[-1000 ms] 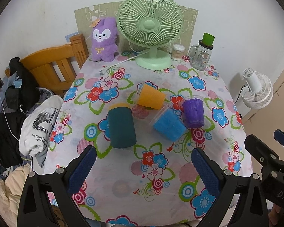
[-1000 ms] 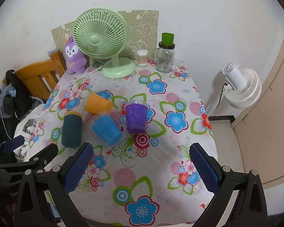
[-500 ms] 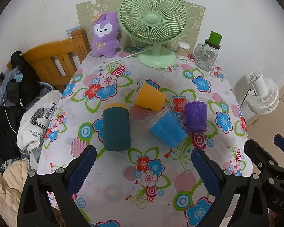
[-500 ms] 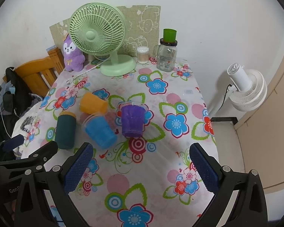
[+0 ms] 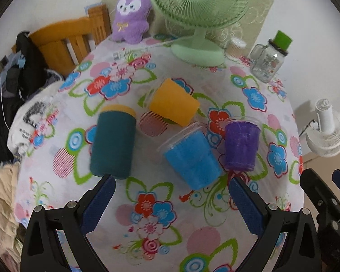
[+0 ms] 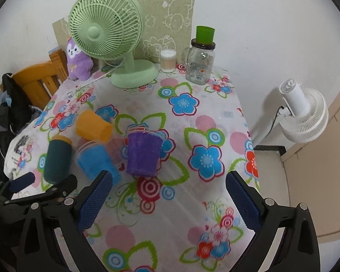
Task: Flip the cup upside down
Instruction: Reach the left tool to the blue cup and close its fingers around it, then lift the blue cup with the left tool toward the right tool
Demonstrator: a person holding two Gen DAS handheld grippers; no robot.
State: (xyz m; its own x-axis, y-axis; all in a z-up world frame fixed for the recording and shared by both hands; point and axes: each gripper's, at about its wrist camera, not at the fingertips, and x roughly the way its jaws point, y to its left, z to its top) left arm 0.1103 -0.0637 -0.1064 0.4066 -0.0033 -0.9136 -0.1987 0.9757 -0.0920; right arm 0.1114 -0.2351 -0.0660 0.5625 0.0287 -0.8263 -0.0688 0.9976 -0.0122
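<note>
Bench [image 6: 215, 122]: covered with a white cloth printed in bright flowers; it carries every item below except the white fan.
Green fan [image 6: 106, 29]: stands upright at the far edge of the bench on a round base, grille facing the cameras.
White fan [image 6: 303, 115]: off the bench, on the right by the wall, well apart from the cups.
Left hand-held gripper [image 5: 170, 201]: held over the near edge of the bench, blue-padded fingers spread wide with nothing between them; the dark green cup lies just beyond its left finger, the blue cup between the two tips.
Right hand-held gripper [image 6: 168, 195]: also spread wide and holding nothing, over the near right part of the bench; the purple cup stands just beyond its fingertips.
Purple plush toy [image 5: 130, 13]: sits upright at the far left corner, just beside the green fan.
Dark green cup [image 5: 113, 142]: lies on its side at the left of the group, yellow-rimmed end pointing away.
Blue cup [image 5: 191, 156]: lies on its side inside a clear plastic shell, mouth towards the far left, close against the purple cup.
Orange cup [image 5: 173, 105]: lies on its side behind the blue cup, near it.
Purple cup [image 6: 142, 153]: stands mouth up in a clear shell, rightmost of the four.
Glass jar [image 6: 200, 62]: upright at the far right, with a green cap on top.
Small white container [image 6: 168, 60]: between the fan base and the jar.
</note>
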